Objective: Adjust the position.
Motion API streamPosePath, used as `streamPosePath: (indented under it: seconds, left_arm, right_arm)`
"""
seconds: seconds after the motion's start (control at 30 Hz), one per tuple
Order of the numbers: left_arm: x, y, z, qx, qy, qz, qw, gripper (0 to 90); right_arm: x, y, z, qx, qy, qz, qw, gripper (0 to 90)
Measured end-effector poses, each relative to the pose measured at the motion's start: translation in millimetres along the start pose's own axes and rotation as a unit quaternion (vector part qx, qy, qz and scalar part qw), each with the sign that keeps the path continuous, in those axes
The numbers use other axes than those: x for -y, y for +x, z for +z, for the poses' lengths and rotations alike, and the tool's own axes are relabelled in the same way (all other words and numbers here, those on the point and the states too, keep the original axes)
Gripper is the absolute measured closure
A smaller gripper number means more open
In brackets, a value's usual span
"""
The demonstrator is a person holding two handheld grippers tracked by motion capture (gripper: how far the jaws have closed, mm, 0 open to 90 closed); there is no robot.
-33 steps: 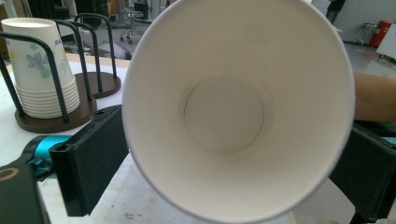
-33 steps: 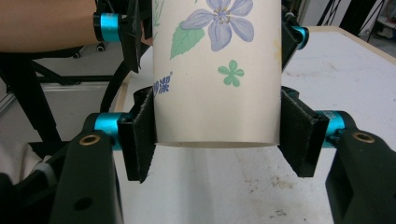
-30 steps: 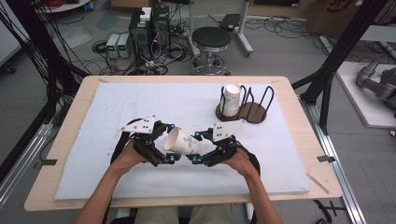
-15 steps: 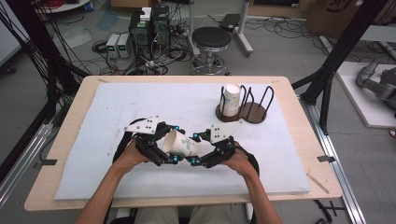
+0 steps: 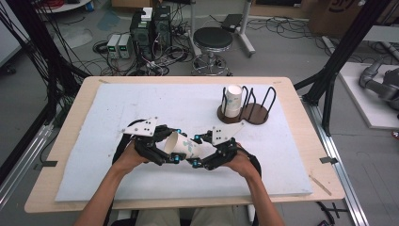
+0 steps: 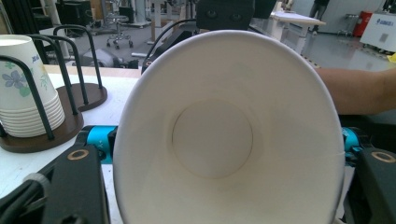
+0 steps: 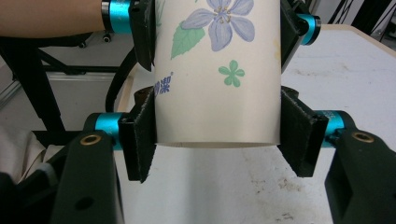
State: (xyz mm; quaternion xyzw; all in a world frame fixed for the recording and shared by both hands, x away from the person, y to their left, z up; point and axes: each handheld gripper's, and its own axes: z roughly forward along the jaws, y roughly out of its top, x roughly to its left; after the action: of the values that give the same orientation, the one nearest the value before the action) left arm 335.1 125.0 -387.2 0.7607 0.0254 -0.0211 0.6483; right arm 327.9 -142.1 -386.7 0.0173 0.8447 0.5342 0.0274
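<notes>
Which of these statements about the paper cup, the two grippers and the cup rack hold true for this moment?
1. Both grippers clamp one paper cup. True: left gripper near the rim, its jaws just closed; right gripper near the base.
2. The cup stands upright on the table. False: it lies sideways, held up between the grippers.
3. The rack holds a stack of cups. True.
4. The held cup is plain white outside. False: it bears flower prints.

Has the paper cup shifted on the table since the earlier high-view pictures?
No. The paper cup sits as far from the wooden cup rack as before, between both hand-held grippers.
</notes>
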Motion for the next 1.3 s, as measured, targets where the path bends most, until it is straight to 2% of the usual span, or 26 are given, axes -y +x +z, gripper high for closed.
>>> streamPosePath:
  seconds: [0.33, 0.4, 0.47, 0.77, 1.0, 1.2, 1.3]
  left_arm:
    - [-0.3, -0.7, 0.4, 0.0, 0.0, 0.004, 1.0, 31.6]
    - [-0.5, -1.0, 0.2, -0.001, 0.002, 0.006, 1.0, 31.2]
    - [-0.4, -1.0, 0.2, -0.002, 0.002, 0.007, 1.0, 31.1]
    - [-1.7, -1.9, -2.8, -0.016, 0.011, 0.011, 0.9998, 30.8]
    - [-7.1, -0.7, -8.9, -0.033, 0.029, 0.012, 0.999, 30.8]
    - [-11.7, 1.7, -11.2, -0.047, 0.052, 0.012, 0.9975, 30.8]
    - [-14.3, 3.6, -11.5, -0.055, 0.073, 0.015, 0.9957, 30.8]
  right_arm:
    - [0.1, 0.1, -0.1, 0.001, 0.001, -0.003, 1.0, 36.9]
    - [0.1, 0.6, 0.1, 0.002, -0.001, -0.002, 1.0, 32.8]
    - [-0.1, 0.8, 1.1, 0.009, 0.0, 0.009, 0.9999, 20.0]
    - [-1.1, 2.2, -2.8, 0.021, 0.012, 0.012, 0.9996, 17.4]
    - [2.8, 2.6, -10.8, 0.048, 0.02, 0.017, 0.9985, 17.4]
    - [10.1, 4.6, -18.8, 0.078, 0.021, 0.039, 0.996, 17.5]
    - [15.6, 5.6, -22.8, 0.095, 0.02, 0.047, 0.9942, 17.4]
